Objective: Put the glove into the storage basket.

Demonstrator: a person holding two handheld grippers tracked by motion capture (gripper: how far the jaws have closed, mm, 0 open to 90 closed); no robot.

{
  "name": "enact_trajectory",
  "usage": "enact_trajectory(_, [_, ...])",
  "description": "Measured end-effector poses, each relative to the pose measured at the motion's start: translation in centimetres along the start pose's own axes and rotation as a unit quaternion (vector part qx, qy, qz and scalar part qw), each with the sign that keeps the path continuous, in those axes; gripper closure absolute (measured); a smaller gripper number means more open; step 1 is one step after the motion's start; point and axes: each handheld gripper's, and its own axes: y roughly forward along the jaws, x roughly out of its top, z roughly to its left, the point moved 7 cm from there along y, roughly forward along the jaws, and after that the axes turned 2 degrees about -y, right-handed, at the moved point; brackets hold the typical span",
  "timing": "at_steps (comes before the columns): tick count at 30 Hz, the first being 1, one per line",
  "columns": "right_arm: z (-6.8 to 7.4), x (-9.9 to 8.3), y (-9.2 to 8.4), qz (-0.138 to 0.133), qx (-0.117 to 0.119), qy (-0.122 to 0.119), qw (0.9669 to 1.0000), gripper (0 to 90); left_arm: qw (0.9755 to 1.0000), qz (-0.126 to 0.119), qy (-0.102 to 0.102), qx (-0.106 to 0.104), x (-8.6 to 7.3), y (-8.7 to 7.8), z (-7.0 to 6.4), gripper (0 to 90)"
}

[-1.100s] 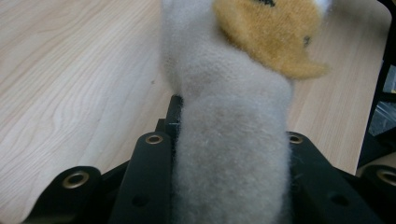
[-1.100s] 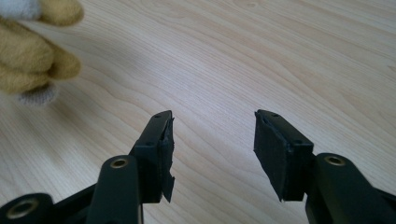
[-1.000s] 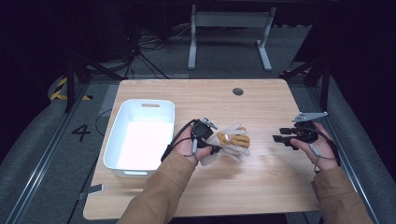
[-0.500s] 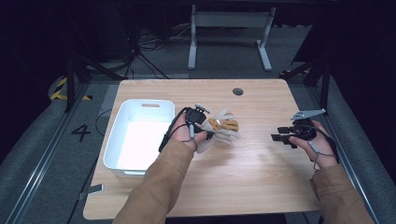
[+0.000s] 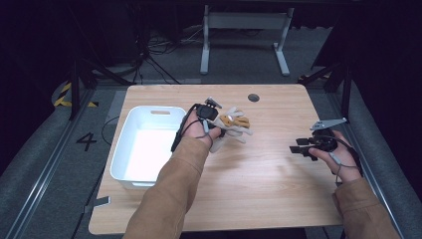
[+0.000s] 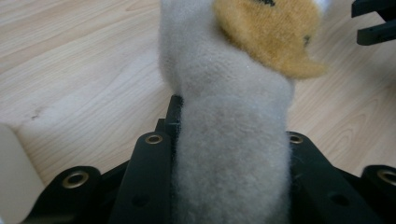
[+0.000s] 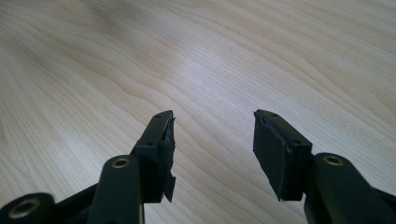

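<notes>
A plush toy (image 5: 233, 125), pale grey with an orange patch, hangs just above the table's middle, held by my left gripper (image 5: 217, 119). In the left gripper view the grey plush (image 6: 229, 140) fills the gap between the black jaws, which are shut on it, and its orange patch (image 6: 271, 32) lies beyond. My right gripper (image 5: 297, 146) hovers over the table's right side, pointing left. Its jaws stand apart in the right gripper view, my right gripper (image 7: 212, 144) holding nothing over bare wood.
A white plastic bin (image 5: 130, 149) sits on the table's left part, beside my left forearm. The wooden table (image 5: 259, 189) has a round cable hole (image 5: 254, 97) near its far edge. Dark floor, cables and a desk frame lie beyond.
My left gripper has carried the plush toy away from me, toward the far side of the table. The right gripper has stayed nearly in place, still open.
</notes>
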Motion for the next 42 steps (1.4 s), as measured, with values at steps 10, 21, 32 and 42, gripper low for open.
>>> enact_trajectory(10, [0.7,-1.8,2.2,0.040,0.002,-0.018,0.9990,53.7,0.9990,-0.011,-0.030,0.031,0.5,-1.8,0.9,69.5])
enact_trajectory(21, [1.4,-1.8,2.7,0.061,-0.012,-0.047,0.9970,54.8,0.9974,-0.012,-0.053,0.048,0.9,-3.3,1.1,69.5])
enact_trajectory(32, [1.6,-1.5,2.8,0.064,-0.017,-0.056,0.9963,54.6,0.9938,-0.030,-0.077,0.075,0.3,-5.8,2.1,69.4])
enact_trajectory(42, [1.4,-0.4,3.7,0.064,-0.024,-0.069,0.9953,54.8,0.9874,-0.049,-0.112,0.101,-1.1,-8.8,4.3,69.4])
